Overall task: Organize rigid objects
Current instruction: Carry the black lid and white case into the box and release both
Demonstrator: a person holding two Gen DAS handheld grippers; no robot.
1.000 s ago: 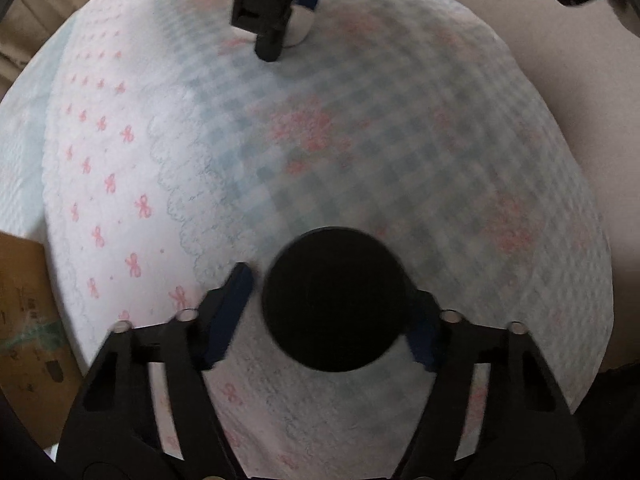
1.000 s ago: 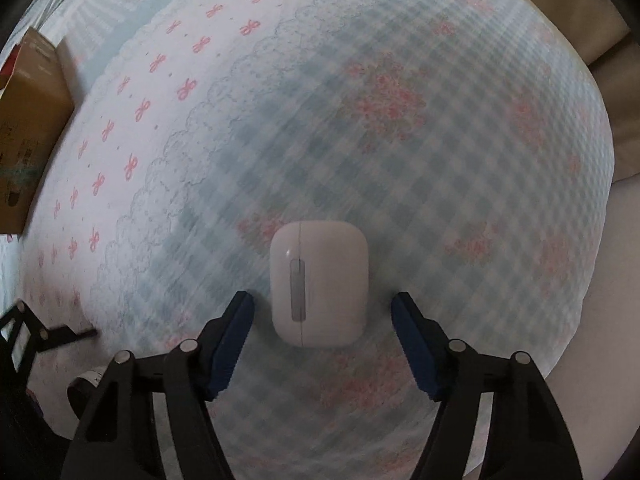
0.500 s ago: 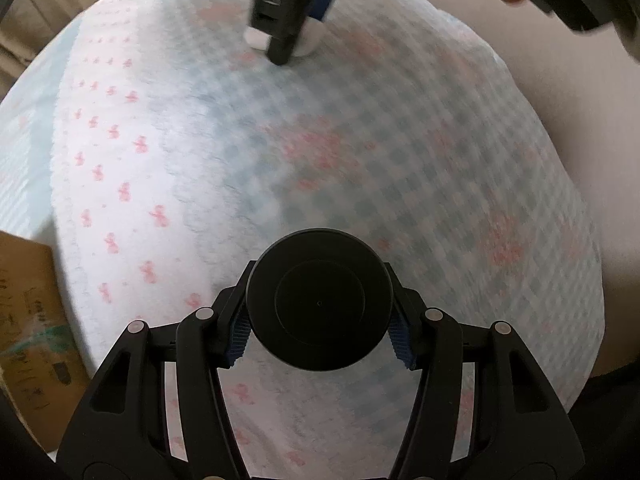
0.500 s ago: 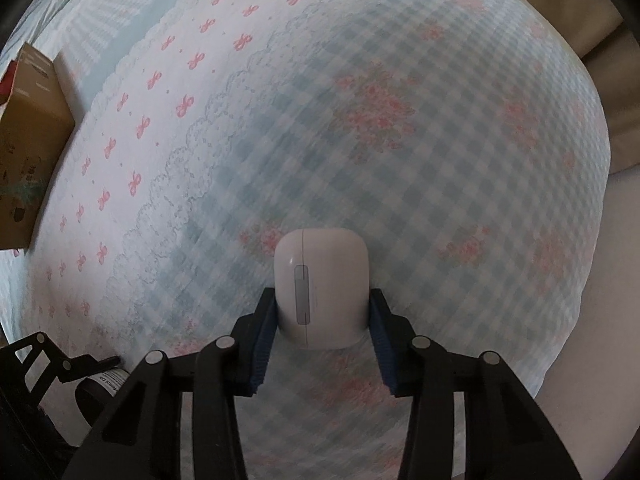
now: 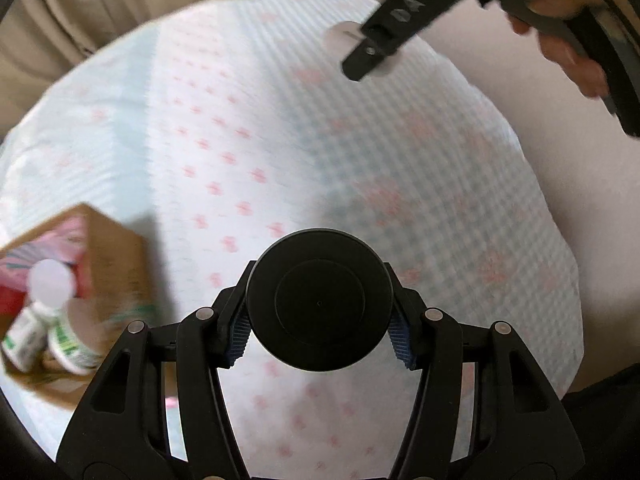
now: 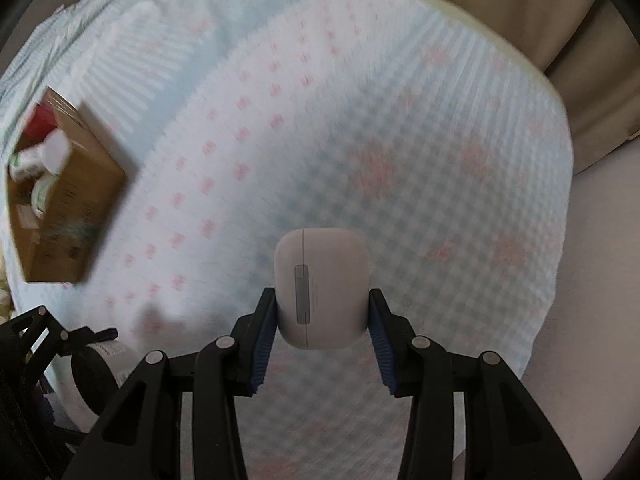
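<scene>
Left wrist: left gripper (image 5: 319,330) clamped on black round lid (image 5: 319,300) | right gripper (image 6: 322,322) clamped on white case (image 6: 321,289)

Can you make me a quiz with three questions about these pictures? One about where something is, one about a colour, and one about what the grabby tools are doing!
1. Where is the cardboard box in the right wrist view?
A. On the left side of the cloth
B. In the middle of the cloth
C. Held by a tool

2. What colour is the round thing in the left tool?
A. White
B. Black
C. Red

3. What is the right tool doing with the white case?
A. Hovering open above it
B. Pushing it with one finger
C. Squeezing it between both fingers

Answers:
1. A, the box sits near the left edge on the patterned cloth, with bottles inside.
2. B, it is a black disc, held between the blue pads.
3. C, both blue pads press the case's sides.
</scene>
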